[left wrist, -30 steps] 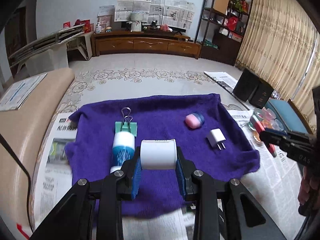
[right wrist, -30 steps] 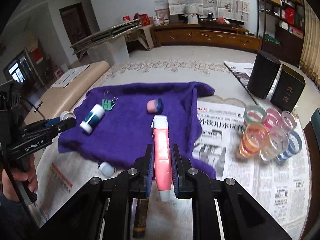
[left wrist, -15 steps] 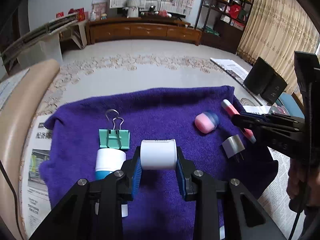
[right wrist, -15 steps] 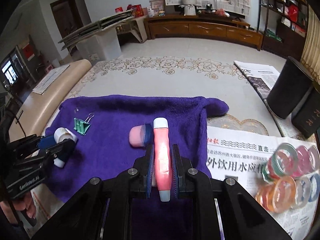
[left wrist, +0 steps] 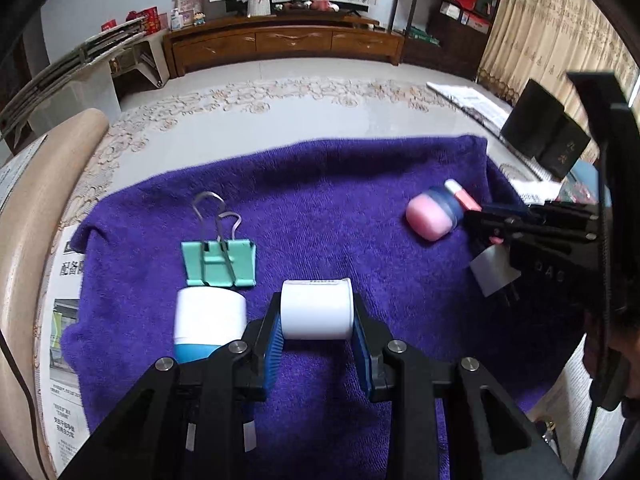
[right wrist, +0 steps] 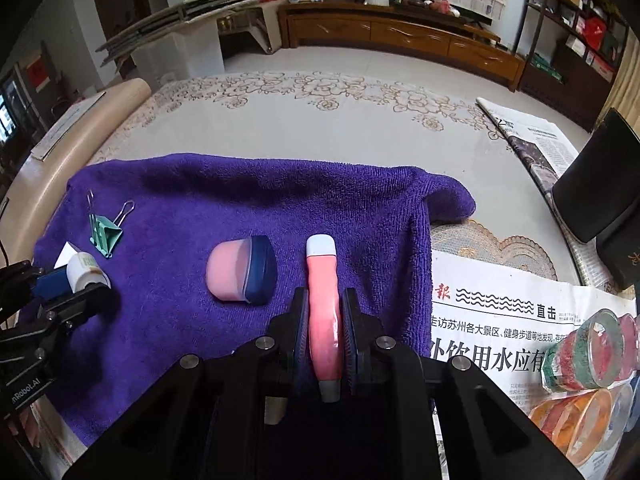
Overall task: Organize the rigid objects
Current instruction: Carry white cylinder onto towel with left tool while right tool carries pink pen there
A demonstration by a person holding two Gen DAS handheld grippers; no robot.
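Note:
My left gripper [left wrist: 317, 322] is shut on a small white bottle [left wrist: 317, 309], low over the purple towel [left wrist: 320, 208]. Just to its left lies a white-and-blue bottle [left wrist: 210, 320], with a green binder clip [left wrist: 219, 262] beyond it. My right gripper [right wrist: 325, 312] is shut on a pink tube with a white cap [right wrist: 322, 292], also low over the towel [right wrist: 240, 200]. A pink-and-blue capsule-shaped case [right wrist: 240, 270] lies to the tube's left. In the left wrist view the right gripper [left wrist: 484, 220] comes in from the right beside that case [left wrist: 434, 216], above a white plug adapter [left wrist: 494, 270].
Newspaper [right wrist: 500, 320] covers the surface right of the towel, with several coloured tape rolls [right wrist: 592, 352] on it. Two black boxes [right wrist: 600, 196] stand at the far right. A beige bench edge [left wrist: 36, 200] runs along the left. The patterned floor [right wrist: 320, 112] lies beyond.
Both grippers have come forward and down over the towel with their loads. The right gripper moved left from the newspaper side and now sits next to the pink-and-blue case.

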